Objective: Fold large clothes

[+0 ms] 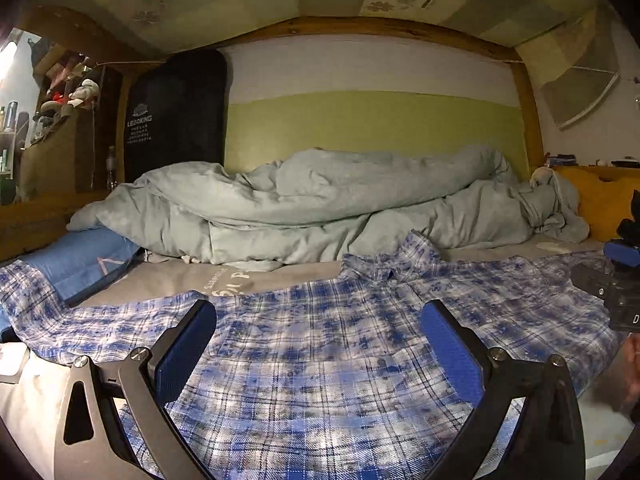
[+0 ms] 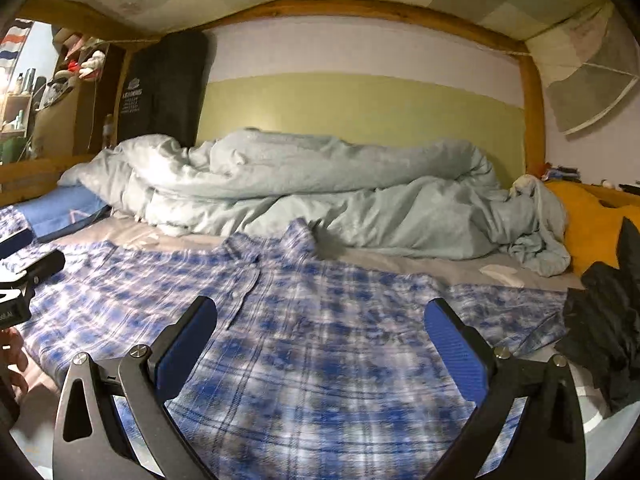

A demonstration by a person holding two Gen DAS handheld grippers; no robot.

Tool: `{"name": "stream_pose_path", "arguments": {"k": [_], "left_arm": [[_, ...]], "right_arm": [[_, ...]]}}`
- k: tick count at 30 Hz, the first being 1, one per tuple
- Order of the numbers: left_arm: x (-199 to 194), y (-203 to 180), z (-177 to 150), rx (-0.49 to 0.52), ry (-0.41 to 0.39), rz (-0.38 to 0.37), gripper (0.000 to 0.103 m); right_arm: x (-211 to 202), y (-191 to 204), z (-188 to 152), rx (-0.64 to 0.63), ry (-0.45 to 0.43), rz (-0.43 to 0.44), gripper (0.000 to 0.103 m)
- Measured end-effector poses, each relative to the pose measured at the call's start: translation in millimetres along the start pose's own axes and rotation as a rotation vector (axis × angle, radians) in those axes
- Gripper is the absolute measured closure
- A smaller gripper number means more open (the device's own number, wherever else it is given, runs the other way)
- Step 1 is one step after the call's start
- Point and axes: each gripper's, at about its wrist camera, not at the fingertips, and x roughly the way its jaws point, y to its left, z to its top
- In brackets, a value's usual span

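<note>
A blue and white plaid shirt lies spread flat on the bed, collar toward the far side. It also shows in the right wrist view. My left gripper is open and empty, hovering over the shirt's left half. My right gripper is open and empty over the shirt's right half. The right gripper's body shows at the right edge of the left wrist view. The left gripper's body shows at the left edge of the right wrist view.
A crumpled pale grey-green duvet lies along the far side of the bed. A blue pillow is at the left. An orange cushion and dark clothes are at the right. A wooden bed frame surrounds it.
</note>
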Motion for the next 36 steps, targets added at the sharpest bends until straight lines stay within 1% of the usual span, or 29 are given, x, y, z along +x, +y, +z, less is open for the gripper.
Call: {"name": "stream_pose_path", "arguments": {"k": [1,3,4,6,10,11,14,15,16,19,23,25,27,28,29,31,33,36], "left_arm": [[0.7,-0.1,0.3,0.0,0.007,-0.01,0.0],[1.7,-3.2,0.2,0.003,0.037,-0.043,0.0],[1.4,-5.6,-0.1,0.011,0.042,-0.041,0.0],[-2.5,-10.8,0.3,0.034,0.03,-0.038,0.0],[-11.6,-15.8,4.3,0.032,0.024,-0.086,0.0],[-14.0,-17.4,5.7,0.022,0.029,-0.102,0.0],[-18.7,-20.8,9.7,-0.001,0.049,-0.108,0.0],[-22.1,-21.5,10.9,-0.005,0.042,-0.118,0.0],[-27.8,-22.7,12.5,-0.001,0.018,-0.113,0.0],[-35.2,-24.0,14.8,0.009,-0.015,-0.106,0.0],[-26.6,-20.8,13.5,-0.003,0.019,-0.091,0.0],[-21.7,-17.2,11.4,-0.012,0.035,-0.084,0.0],[-16.7,-13.8,8.2,-0.007,0.039,-0.038,0.0],[-14.6,-13.2,6.8,0.006,0.037,-0.003,0.0],[-13.0,-12.6,5.9,0.017,0.034,0.011,0.0],[-11.1,-9.7,4.3,0.009,0.037,0.008,0.0],[-11.9,-10.1,3.9,0.012,0.032,-0.002,0.0],[-18.2,-13.0,7.6,0.013,0.013,-0.013,0.0]], "right_arm": [[1.4,1.0,-0.5,-0.001,0.013,-0.004,0.001],[3.5,4.3,-1.6,-0.013,0.032,0.0,0.008],[3.3,6.5,-1.7,-0.023,0.036,-0.001,0.012],[0.5,10.2,-1.7,-0.042,0.026,-0.014,0.012],[-6.2,12.8,2.3,-0.054,0.007,-0.009,0.012],[-7.2,12.2,3.2,-0.047,0.008,-0.005,0.012],[-11.7,7.8,8.2,-0.017,0.007,0.016,0.012],[-13.2,4.5,10.7,0.004,0.011,0.015,0.012],[-13.4,1.5,12.7,0.024,0.02,0.012,0.011],[-11.7,-5.4,16.4,0.062,0.05,0.007,0.011],[-8.1,-13.1,17.9,0.058,0.061,-0.038,0.011],[-4.0,-23.0,17.4,0.104,0.083,-0.035,0.011],[3.1,-32.6,15.5,0.16,0.124,-0.006,0.011],[6.1,-35.6,14.3,0.179,0.141,-0.001,0.011],[8.7,-38.0,13.5,0.188,0.153,-0.006,0.011],[10.6,-42.2,14.7,0.179,0.157,-0.035,0.012],[8.3,-51.8,19.0,0.18,0.141,-0.067,0.012],[6.9,-82.7,26.7,0.248,0.139,-0.081,0.012]]}}
